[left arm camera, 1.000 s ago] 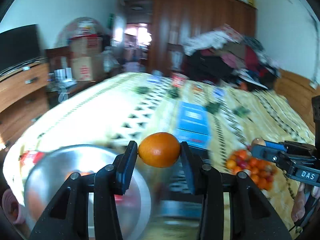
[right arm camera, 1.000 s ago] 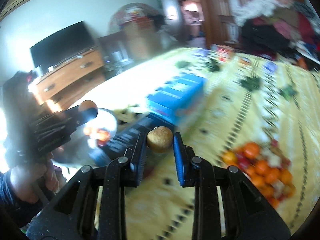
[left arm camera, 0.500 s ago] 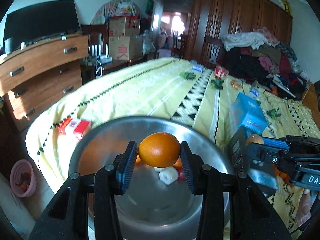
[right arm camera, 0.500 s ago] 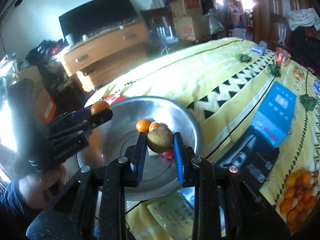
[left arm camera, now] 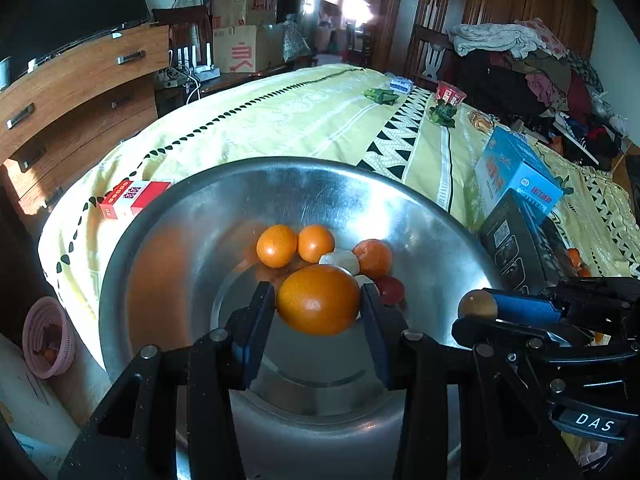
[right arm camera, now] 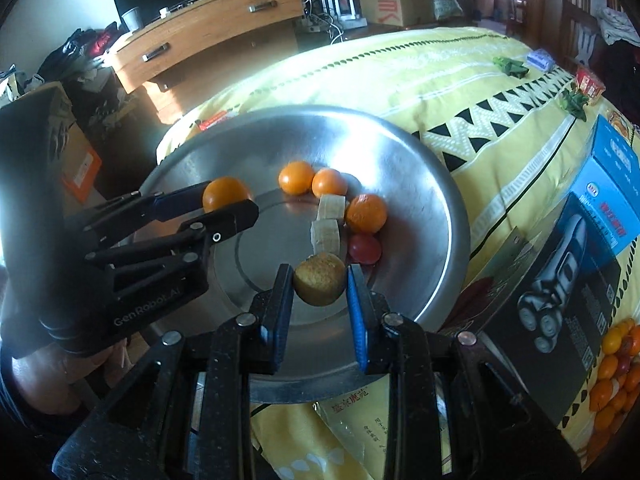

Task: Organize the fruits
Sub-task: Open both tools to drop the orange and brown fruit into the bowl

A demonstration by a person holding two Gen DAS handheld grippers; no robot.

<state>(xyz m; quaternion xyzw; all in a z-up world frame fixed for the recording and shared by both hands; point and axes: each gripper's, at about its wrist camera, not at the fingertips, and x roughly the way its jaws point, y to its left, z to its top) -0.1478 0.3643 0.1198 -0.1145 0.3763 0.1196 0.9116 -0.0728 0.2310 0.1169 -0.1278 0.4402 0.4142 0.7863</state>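
Observation:
A large steel bowl (left arm camera: pixel 160 264) (right arm camera: pixel 420 184) sits on the yellow bedspread, holding three oranges (left arm camera: pixel 276 245) (right arm camera: pixel 296 177), two banana pieces (right arm camera: pixel 331 207) and a red cherry tomato (right arm camera: pixel 364 249). Over the bowl, my left gripper (left arm camera: pixel 319 300) is shut on a big orange (left arm camera: pixel 319 299) (right arm camera: pixel 225 193). My right gripper (right arm camera: pixel 320 280) is shut on a small rough brown fruit (right arm camera: pixel 320 278), also above the bowl, and shows at the right of the left wrist view (left arm camera: pixel 478 305). A pile of small oranges and tomatoes (right arm camera: pixel 612 368) lies on the bed at far right.
A black shaver box (right arm camera: pixel 568 280) and a blue carton (left arm camera: pixel 516 172) stand right of the bowl. A red-white packet (left arm camera: pixel 132 197) lies at its left rim, a paper packet (right arm camera: pixel 352 420) under its near edge. A wooden dresser (right arm camera: pixel 208 24) and a pink basket (left arm camera: pixel 48 344) stand beside the bed.
Both grippers swung left from the fruit pile side and sank over the steel bowl, each still gripping its fruit. The bowl now fills both views.

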